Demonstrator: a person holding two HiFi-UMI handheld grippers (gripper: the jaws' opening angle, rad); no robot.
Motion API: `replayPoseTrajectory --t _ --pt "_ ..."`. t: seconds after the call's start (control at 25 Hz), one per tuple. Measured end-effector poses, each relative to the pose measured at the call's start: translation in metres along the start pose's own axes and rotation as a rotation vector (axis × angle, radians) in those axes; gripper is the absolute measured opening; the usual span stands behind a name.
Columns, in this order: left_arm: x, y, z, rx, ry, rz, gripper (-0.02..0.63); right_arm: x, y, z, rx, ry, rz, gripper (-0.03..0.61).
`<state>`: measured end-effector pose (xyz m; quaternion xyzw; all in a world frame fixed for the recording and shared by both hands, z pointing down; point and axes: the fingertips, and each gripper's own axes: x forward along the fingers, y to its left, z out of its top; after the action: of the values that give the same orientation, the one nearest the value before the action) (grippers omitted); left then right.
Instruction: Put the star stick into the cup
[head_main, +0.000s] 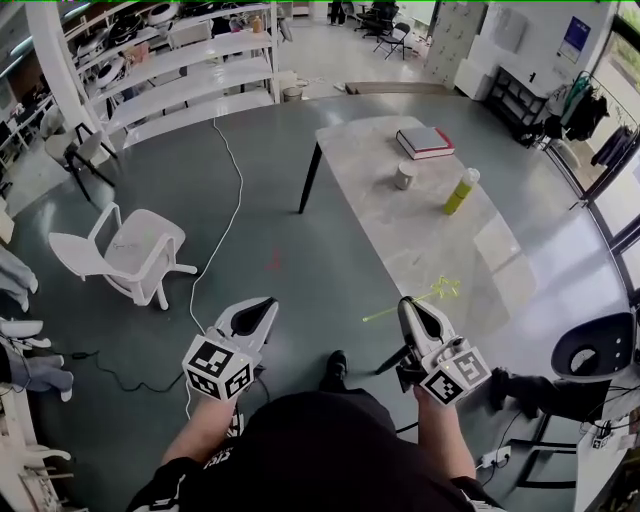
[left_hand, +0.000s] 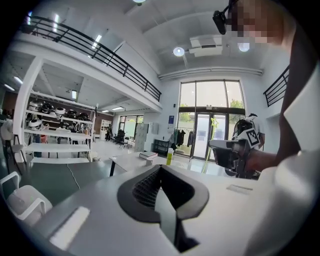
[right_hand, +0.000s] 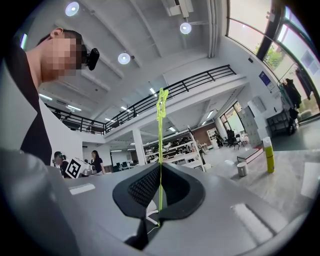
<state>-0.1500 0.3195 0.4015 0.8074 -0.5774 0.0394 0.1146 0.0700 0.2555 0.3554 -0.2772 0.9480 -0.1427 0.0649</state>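
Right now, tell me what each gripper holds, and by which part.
The right gripper pinches the star stick on its thin shaft, well away from the star; the left gripper holds nothing, jaws together.

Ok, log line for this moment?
right gripper: shut on star stick | left gripper: shut, empty | cup: upright on table | stick not yet in cup

Head view steeply down; gripper views level; table (head_main: 400, 230) shared.
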Motion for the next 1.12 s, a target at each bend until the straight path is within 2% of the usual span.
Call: replayPoseTrajectory --t 0.32,0.56,0.84,1.12 --pt "0.097 0.015 0.030 -0.008 0.000 -0.023 0.002 0.035 -0.086 0.029 0.013 -0.017 -0.017 0.020" --pt "0.161 0.015 0.053 0.005 -0.003 -0.039 0.002 0.036 -0.145 0.043 0.031 -0.016 -0.041 0.020" --pt "0.210 0.020 0.053 0.004 0.028 -0.072 0.002 0.046 -0.183 0.036 0.070 0.006 -0.068 0.020" --pt "0.263 0.042 0.047 0.022 0.047 -0.104 0.002 0.074 -0.229 0.034 0.071 0.012 -0.133 0.020"
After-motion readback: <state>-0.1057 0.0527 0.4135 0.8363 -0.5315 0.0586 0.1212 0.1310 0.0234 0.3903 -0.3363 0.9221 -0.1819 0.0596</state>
